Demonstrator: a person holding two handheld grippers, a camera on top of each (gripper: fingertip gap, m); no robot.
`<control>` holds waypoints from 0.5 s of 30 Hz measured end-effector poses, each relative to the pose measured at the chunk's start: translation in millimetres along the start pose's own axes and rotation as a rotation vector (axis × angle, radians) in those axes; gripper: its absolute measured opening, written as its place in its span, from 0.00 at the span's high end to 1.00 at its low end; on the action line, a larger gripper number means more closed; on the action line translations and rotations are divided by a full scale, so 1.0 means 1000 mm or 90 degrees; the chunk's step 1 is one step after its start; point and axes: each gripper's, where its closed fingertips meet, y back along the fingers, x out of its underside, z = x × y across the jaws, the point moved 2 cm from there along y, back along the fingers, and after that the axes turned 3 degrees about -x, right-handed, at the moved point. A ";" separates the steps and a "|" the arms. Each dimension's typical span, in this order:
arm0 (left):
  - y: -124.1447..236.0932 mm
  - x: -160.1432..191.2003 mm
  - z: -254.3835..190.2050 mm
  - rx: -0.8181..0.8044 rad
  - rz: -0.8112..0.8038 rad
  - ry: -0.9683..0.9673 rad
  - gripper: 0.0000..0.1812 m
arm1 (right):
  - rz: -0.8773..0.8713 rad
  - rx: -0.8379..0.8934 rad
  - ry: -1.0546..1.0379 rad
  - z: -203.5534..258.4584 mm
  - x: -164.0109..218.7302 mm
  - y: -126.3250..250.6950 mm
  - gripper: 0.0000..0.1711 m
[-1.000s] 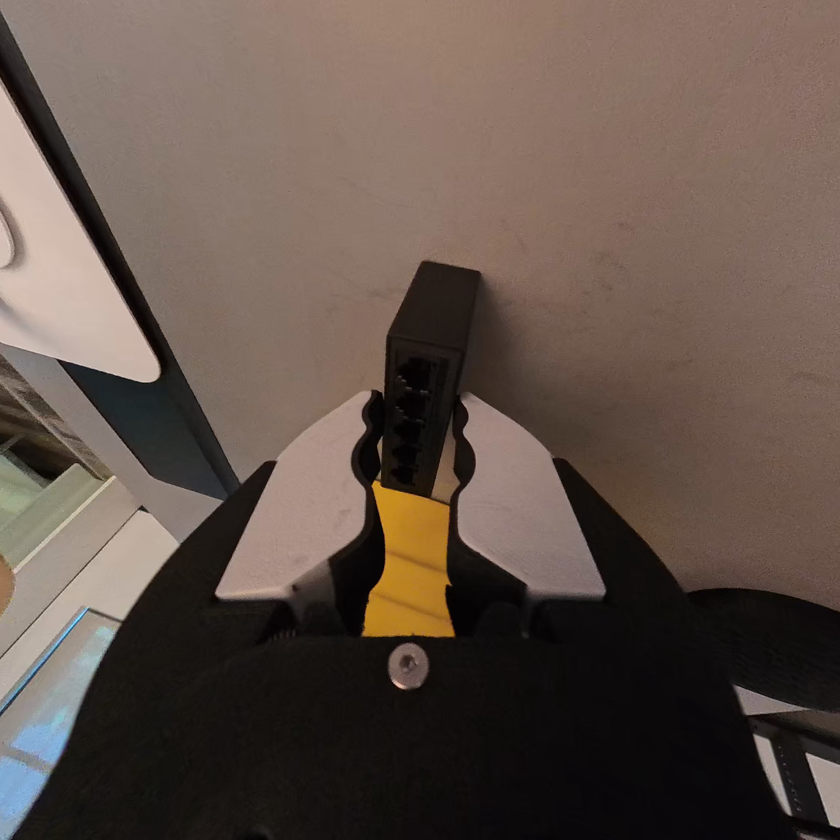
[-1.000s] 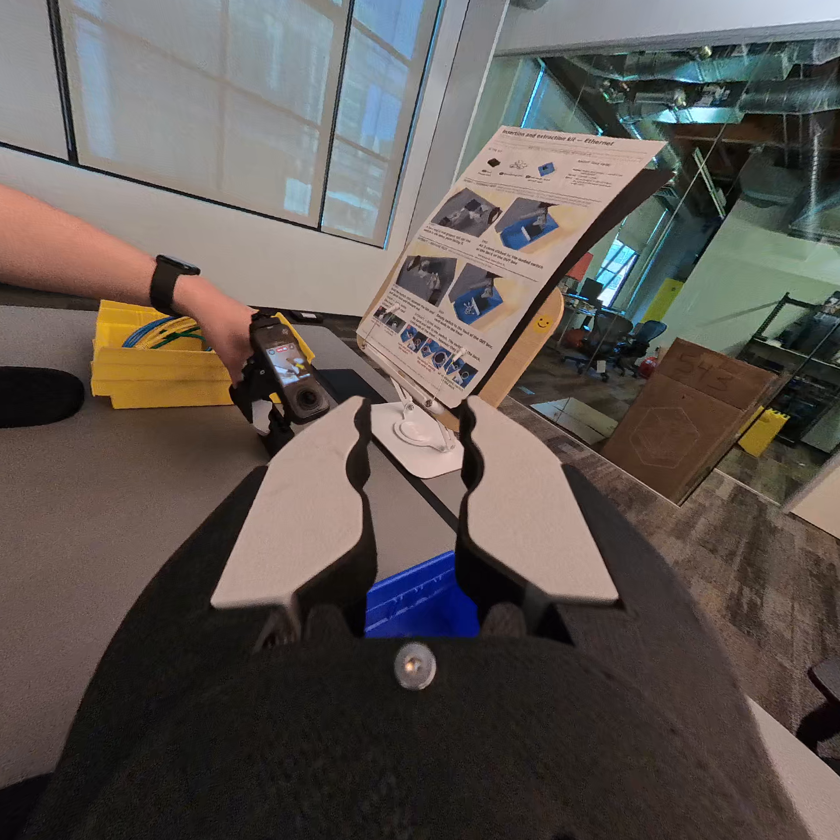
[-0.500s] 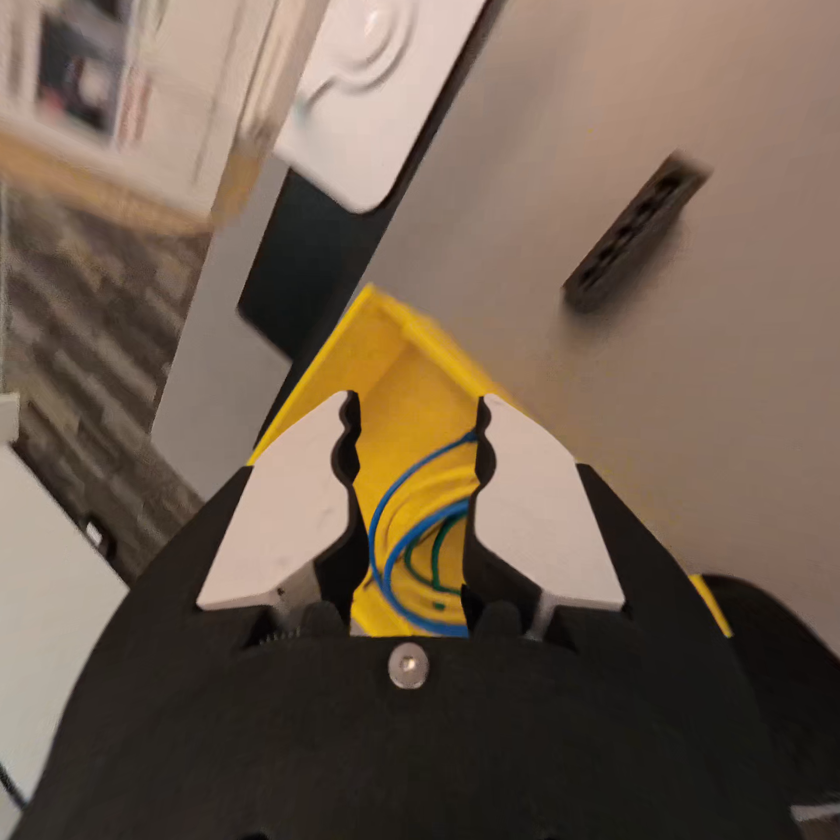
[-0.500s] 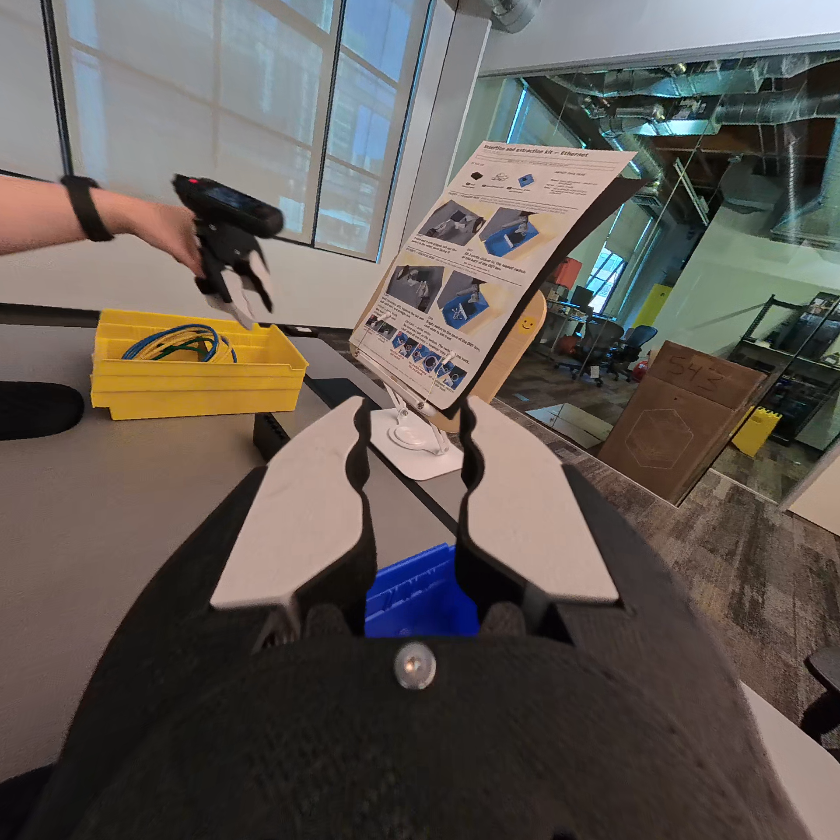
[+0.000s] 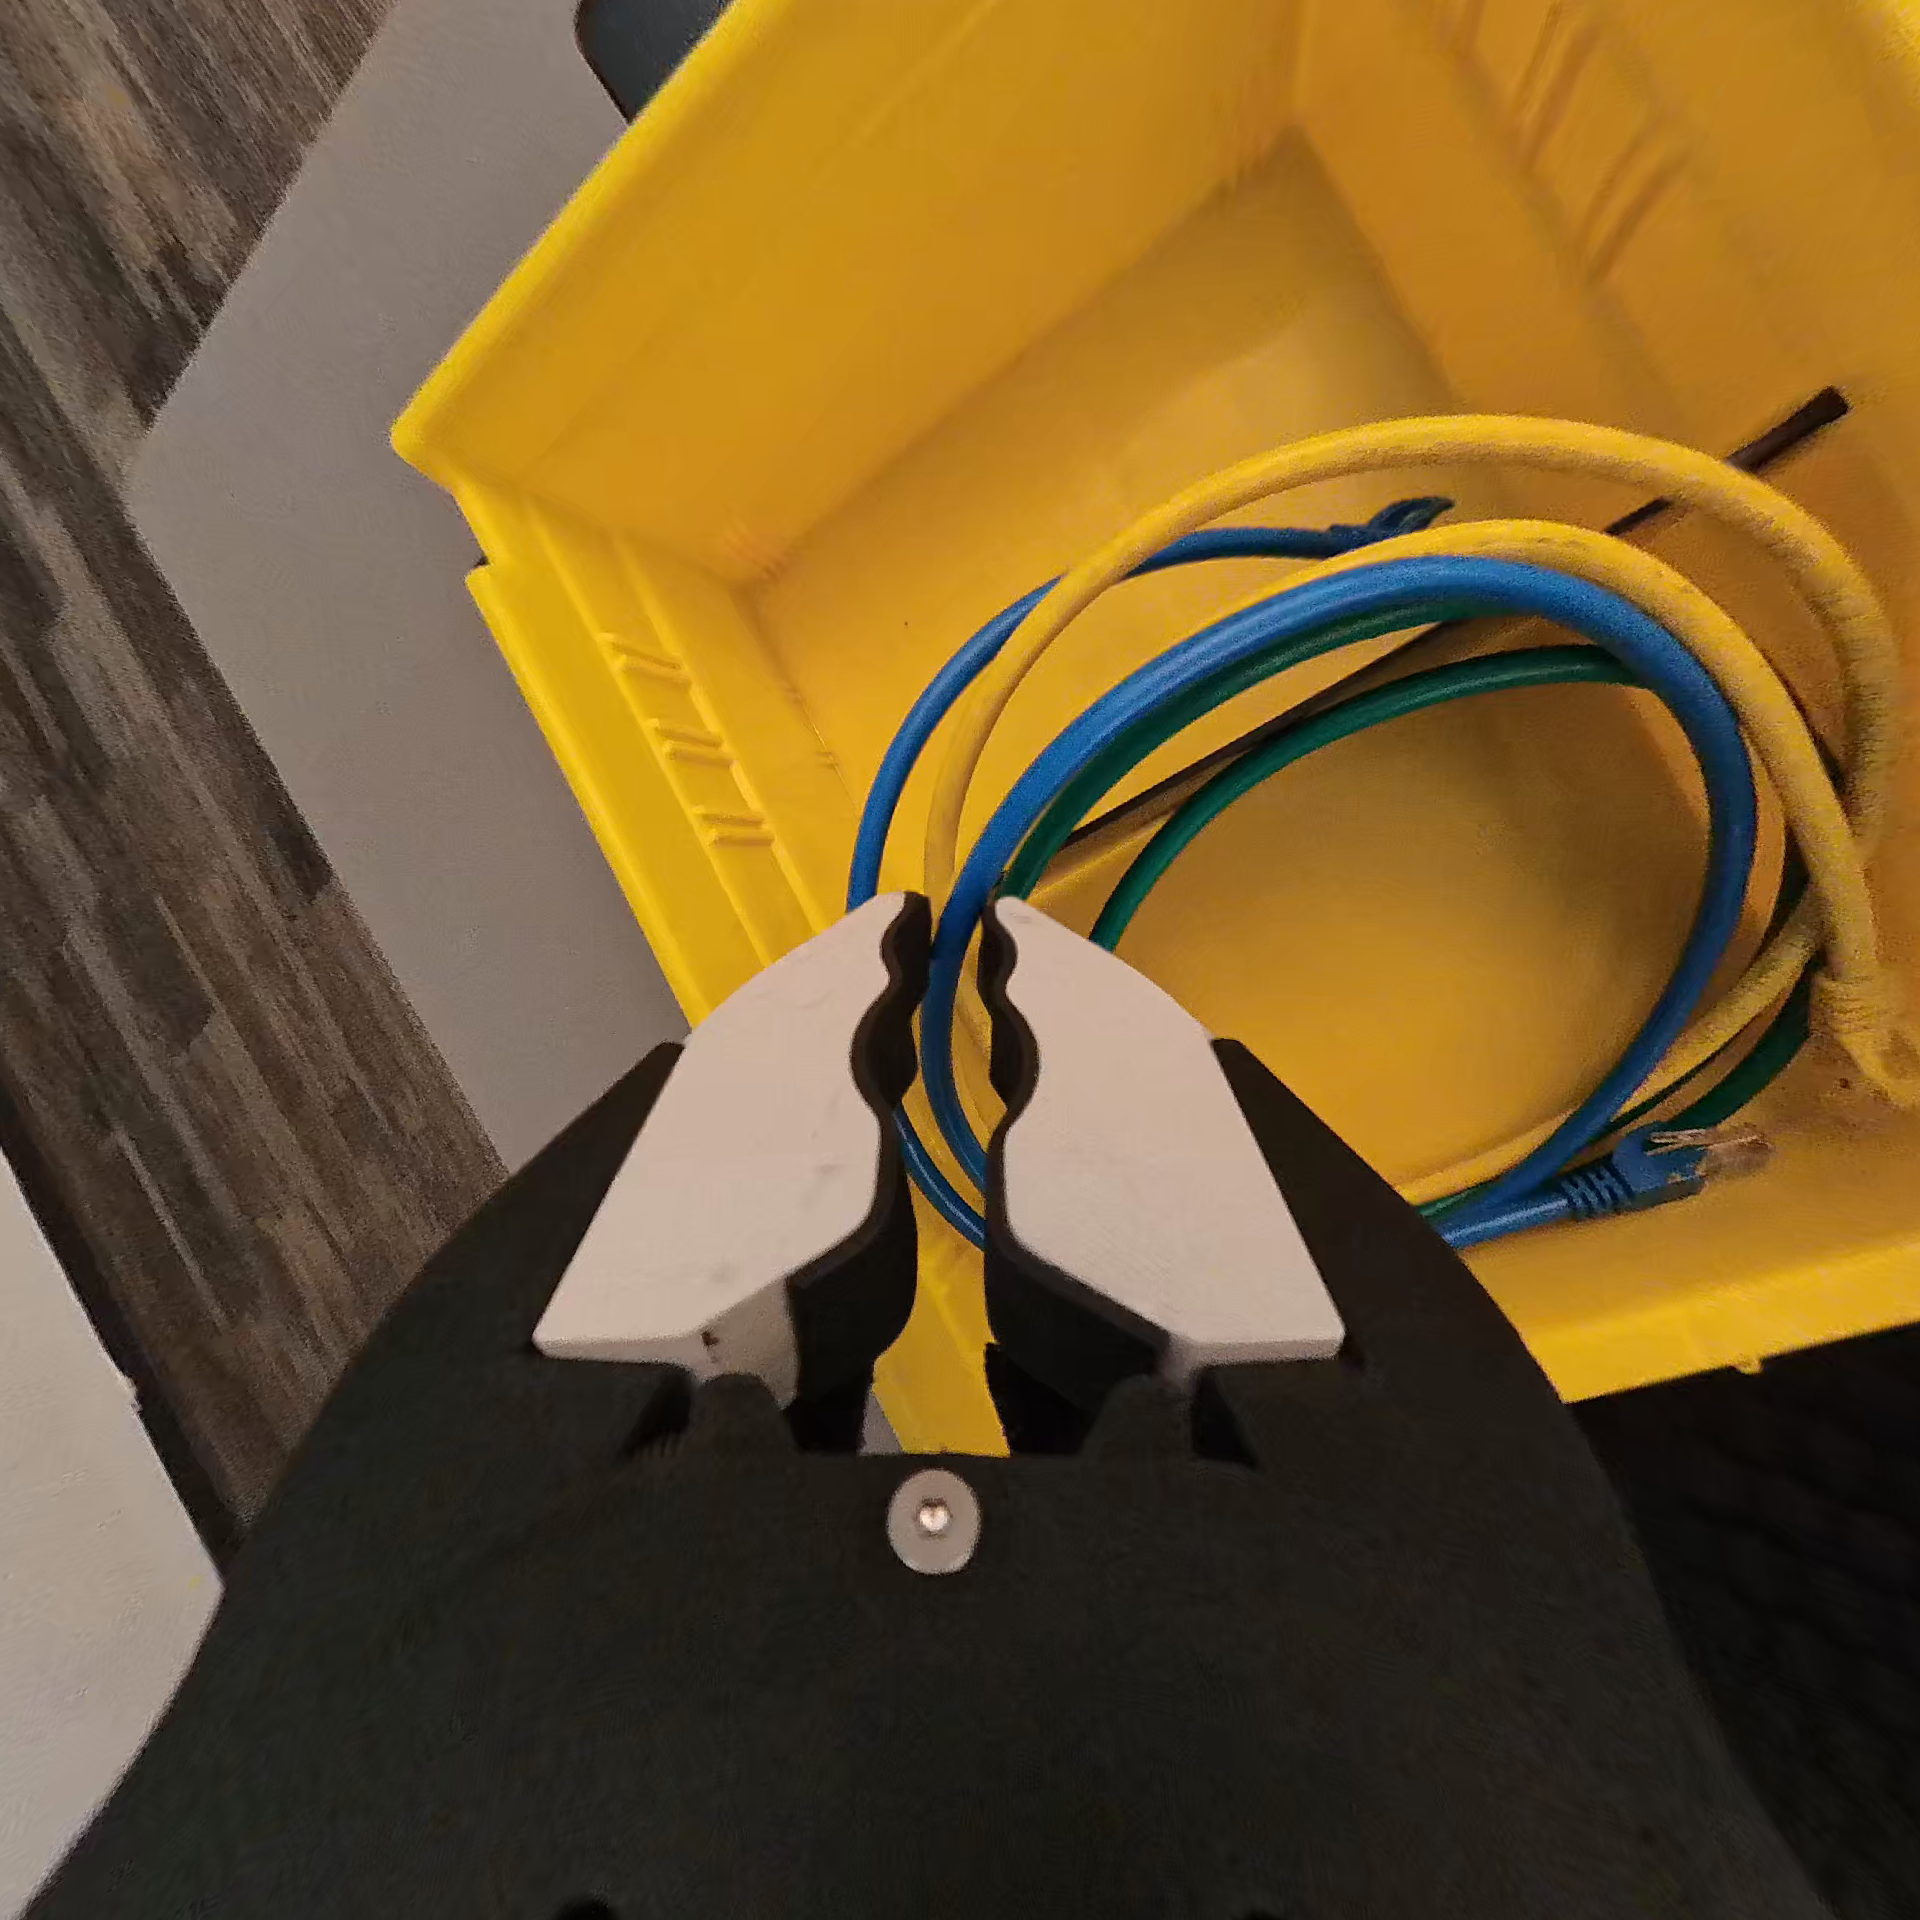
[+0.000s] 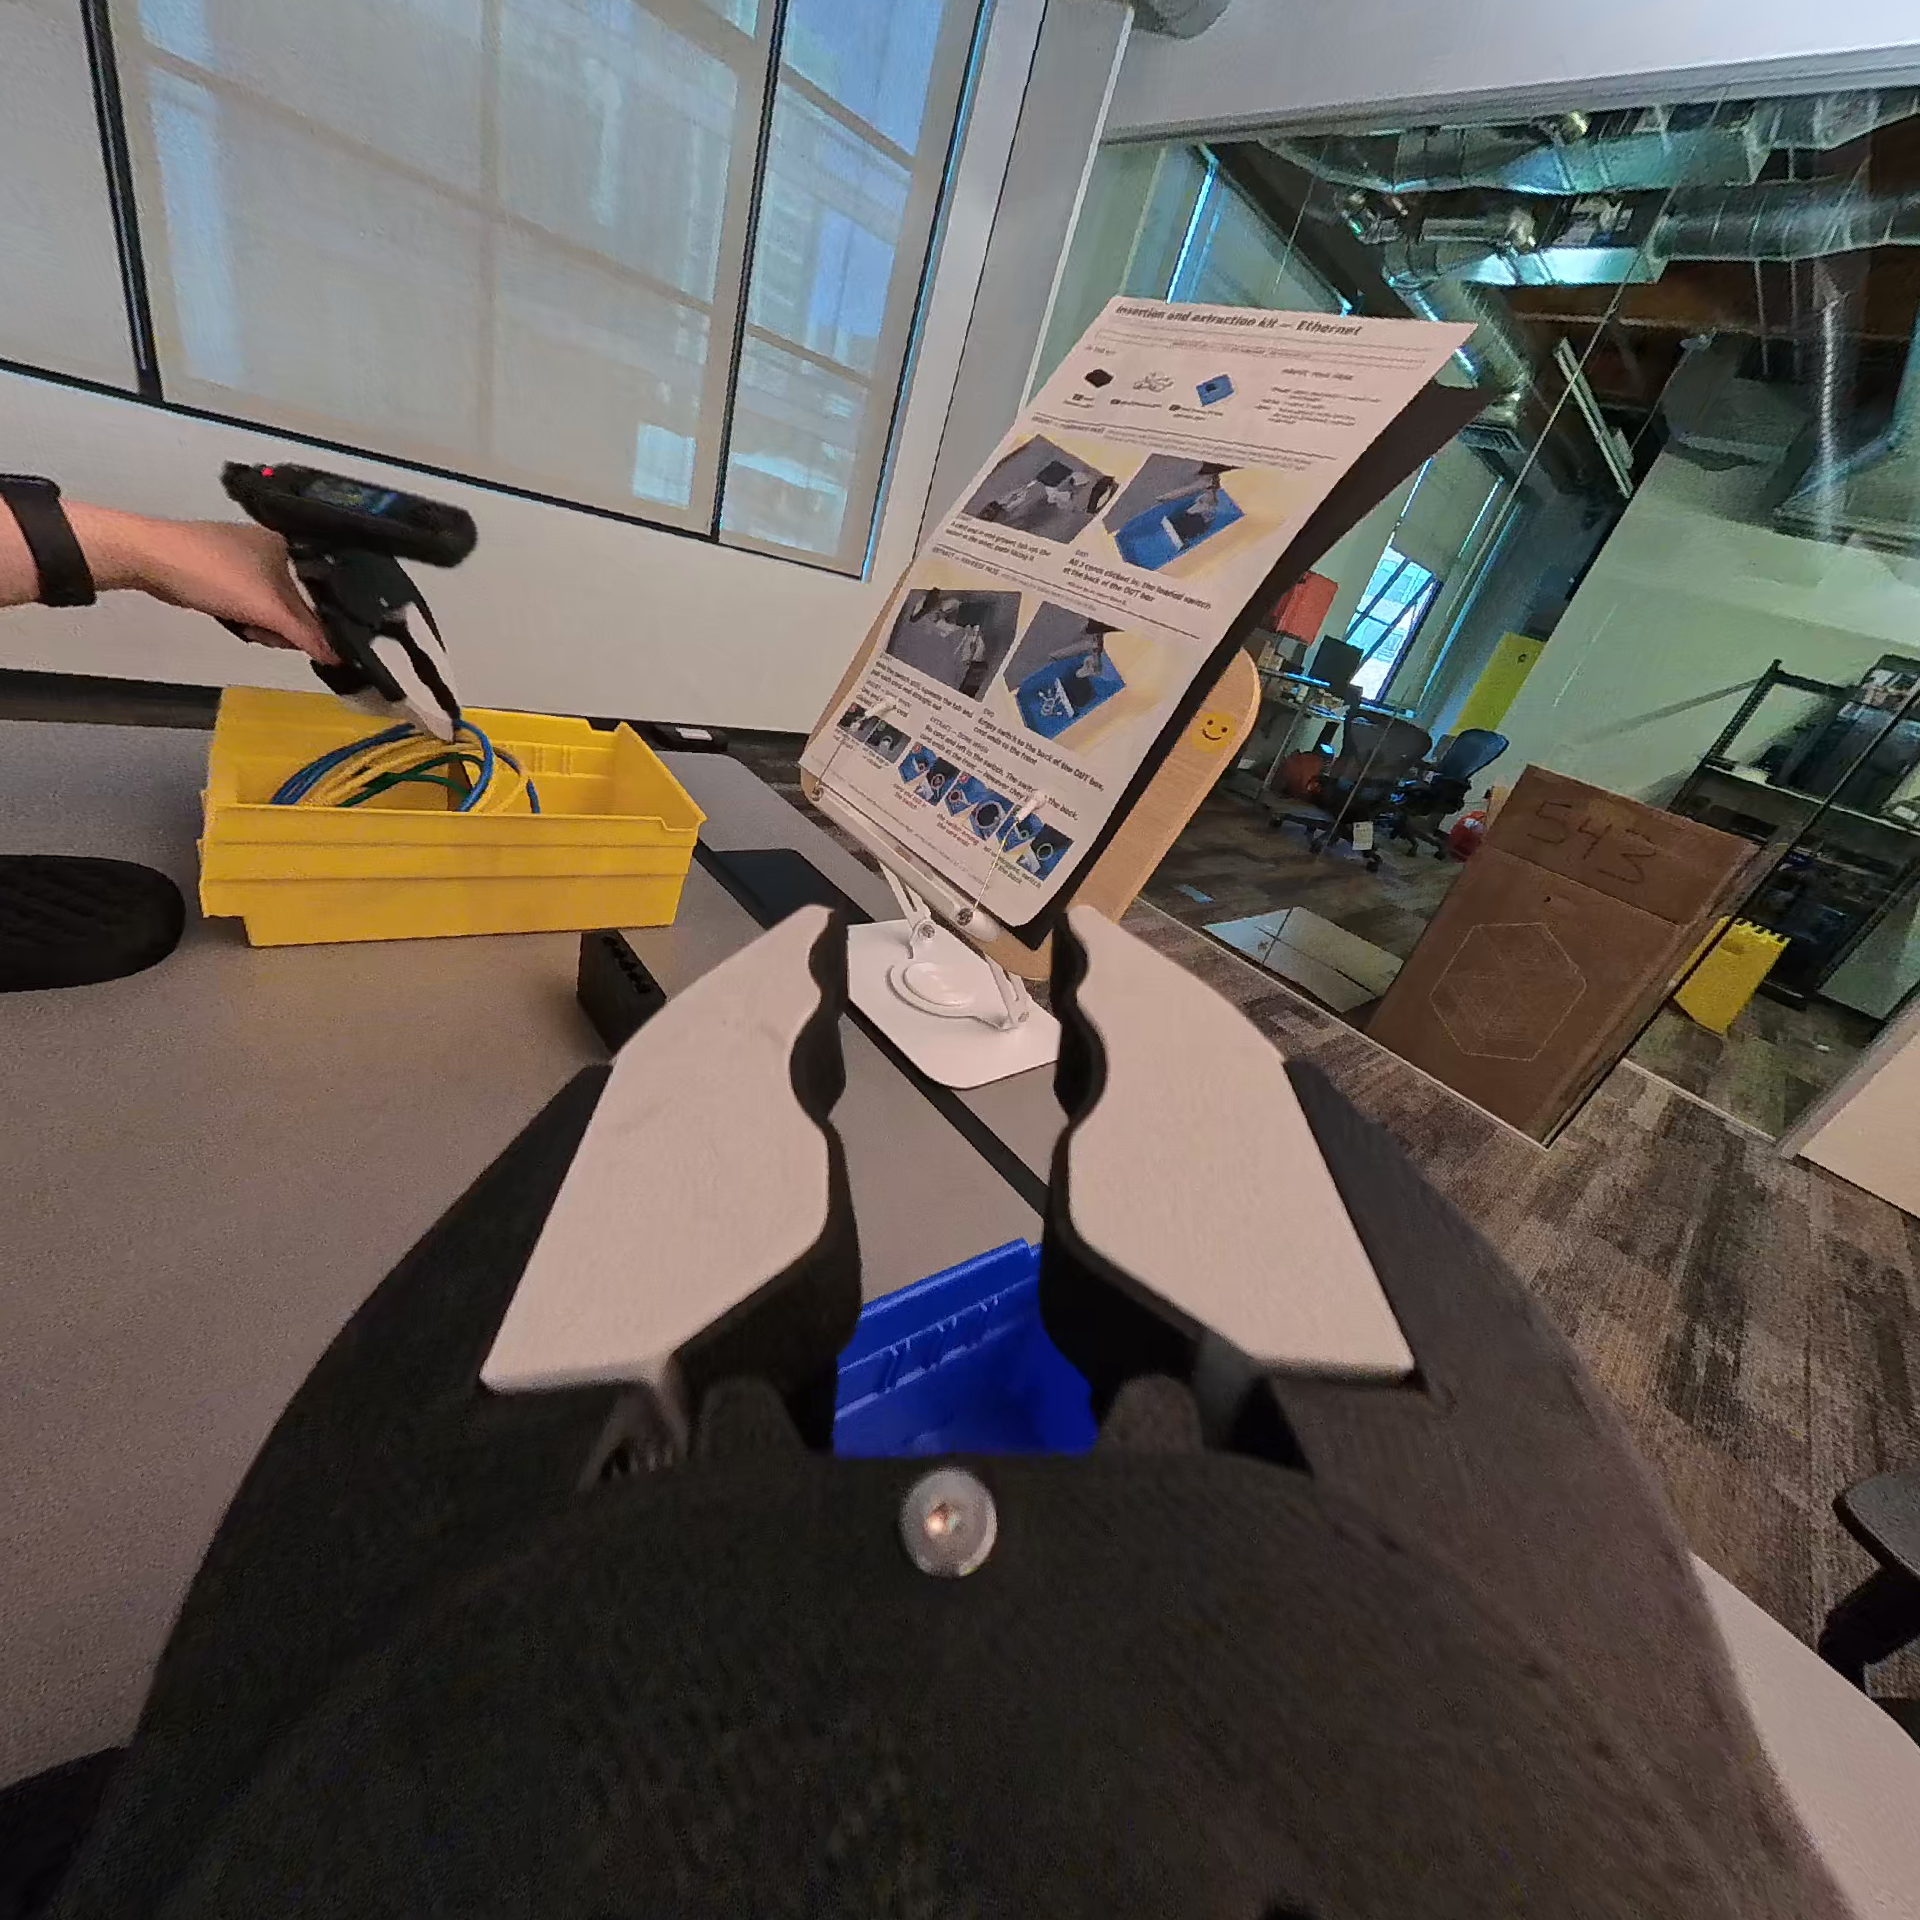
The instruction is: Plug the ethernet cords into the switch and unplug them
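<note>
Blue [image 5: 1351,592], yellow [image 5: 1455,447] and green [image 5: 1351,707] ethernet cords lie coiled in a yellow bin [image 5: 935,312]. My left gripper [image 5: 954,925] reaches into the bin with its jaws closed around a loop of the blue cord. It also shows in the right wrist view [image 6: 436,717], tips down among the cords in the bin [image 6: 447,883]. The black switch [image 6: 618,987] lies on the grey table, apart from both grippers. My right gripper [image 6: 940,935] is open and empty, held above a blue bin [image 6: 956,1351].
An instruction sheet [image 6: 1091,623] stands on a white-footed stand [image 6: 956,997] at the table's far edge. A black pad [image 6: 83,914] lies left of the yellow bin. A person's hand [image 6: 208,582] holds the left gripper. A cardboard box [image 6: 1538,935] stands on the floor. My right fingertips sit around 65 cm from my left ones.
My left gripper let go of the switch, which now lies on the table, swung over to the yellow bin and closed on the blue cord. The right gripper barely moved.
</note>
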 end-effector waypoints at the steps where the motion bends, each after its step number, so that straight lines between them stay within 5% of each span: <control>1: 0.003 0.001 -0.001 -0.005 0.000 -0.002 0.96 | 0.005 0.001 0.001 0.000 0.001 -0.001 0.78; 7: 0.038 0.001 0.004 -0.096 -0.031 -0.035 0.97 | 0.000 0.002 -0.004 -0.003 0.002 0.001 0.78; 15: 0.131 -0.019 0.023 -0.250 -0.105 -0.033 0.97 | -0.007 0.012 -0.009 -0.006 0.001 0.006 0.78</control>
